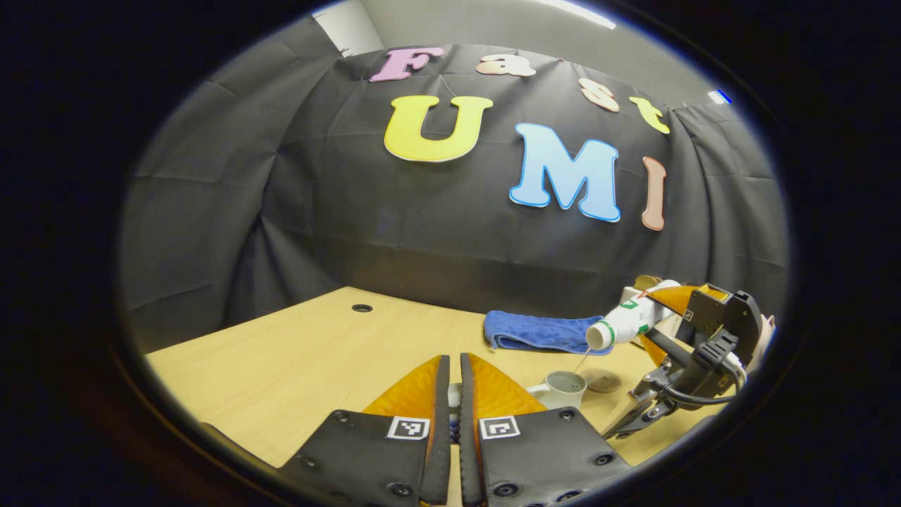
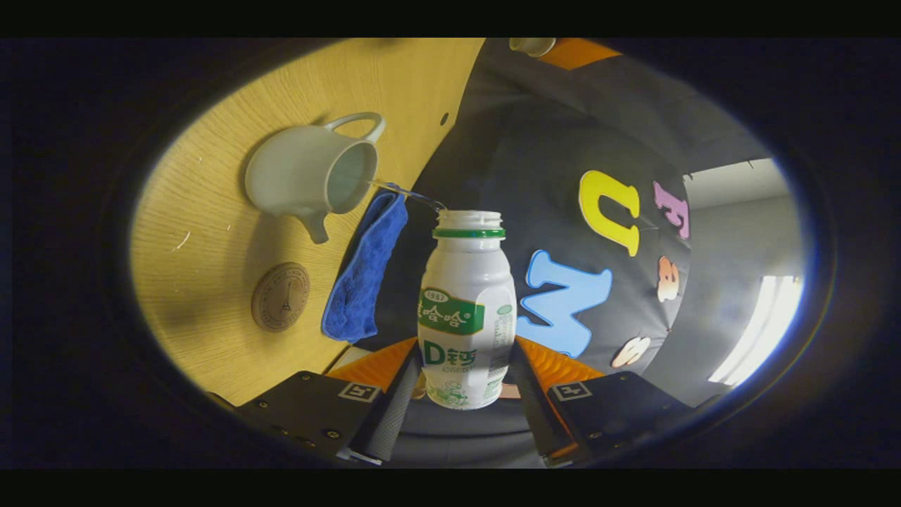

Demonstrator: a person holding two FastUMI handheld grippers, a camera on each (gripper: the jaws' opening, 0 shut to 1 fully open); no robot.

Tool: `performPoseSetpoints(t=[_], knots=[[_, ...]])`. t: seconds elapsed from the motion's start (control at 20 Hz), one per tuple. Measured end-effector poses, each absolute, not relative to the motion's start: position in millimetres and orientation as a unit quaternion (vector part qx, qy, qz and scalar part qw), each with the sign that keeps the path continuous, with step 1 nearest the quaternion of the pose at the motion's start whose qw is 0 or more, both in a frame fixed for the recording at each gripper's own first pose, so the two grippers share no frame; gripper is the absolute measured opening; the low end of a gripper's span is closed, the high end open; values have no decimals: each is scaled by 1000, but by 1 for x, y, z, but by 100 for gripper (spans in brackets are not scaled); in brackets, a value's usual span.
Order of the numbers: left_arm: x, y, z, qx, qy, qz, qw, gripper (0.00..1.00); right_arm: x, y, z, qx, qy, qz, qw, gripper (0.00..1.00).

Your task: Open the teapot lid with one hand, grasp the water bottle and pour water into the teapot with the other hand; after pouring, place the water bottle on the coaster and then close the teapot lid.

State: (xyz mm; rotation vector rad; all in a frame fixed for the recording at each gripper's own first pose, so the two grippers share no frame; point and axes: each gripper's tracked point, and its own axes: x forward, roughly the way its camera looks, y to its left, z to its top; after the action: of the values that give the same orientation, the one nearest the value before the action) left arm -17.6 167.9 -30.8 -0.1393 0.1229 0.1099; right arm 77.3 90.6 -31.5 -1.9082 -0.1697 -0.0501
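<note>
In the left gripper view, the wooden counter (image 1: pixel 295 352) spreads wide and bare from about nine o'clock to the centre, with a small round hole (image 1: pixel 362 308) near its far edge, where it meets the booth's dark wall. The left tongs (image 1: pixel 450 394) sit at six o'clock, level and pointing forward, the two fingers nearly together with only a thin slot between them. Something pale shows in that slot, likely the teapot lid, but whether both fingers press on it cannot be told. To their right the white teapot (image 1: pixel 563 389) stands open-topped on the counter, with the round coaster (image 1: pixel 602 381) just beside it on the right and a folded blue towel (image 1: pixel 538 331) behind it. Toward three o'clock the right tongs (image 1: pixel 669 320) hold the water bottle (image 1: pixel 626 324) tipped close to level, its mouth at the left, over the teapot, and a thin stream of water falls into the pot. A person's hand is barely visible behind that tool.

The right gripper view is rolled on its side. At ten o'clock lies the teapot (image 2: pixel 310 176), at eight o'clock the coaster (image 2: pixel 280 296), bare, with the towel (image 2: pixel 366 271) just right of it near the counter's edge. At six o'clock the tongs (image 2: pixel 461 391) stand spread to the bottle's width, a finger pressing each side of the bottle's (image 2: pixel 464 310) lower body, cap off.
</note>
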Motion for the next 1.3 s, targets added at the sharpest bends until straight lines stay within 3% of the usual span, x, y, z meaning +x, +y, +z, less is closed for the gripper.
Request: performPoseSetpoints(t=[1.3], knots=[[-17,166,-33,-63,69,45,995,16,80,102,-8,-852,-105,-14,512,73]])
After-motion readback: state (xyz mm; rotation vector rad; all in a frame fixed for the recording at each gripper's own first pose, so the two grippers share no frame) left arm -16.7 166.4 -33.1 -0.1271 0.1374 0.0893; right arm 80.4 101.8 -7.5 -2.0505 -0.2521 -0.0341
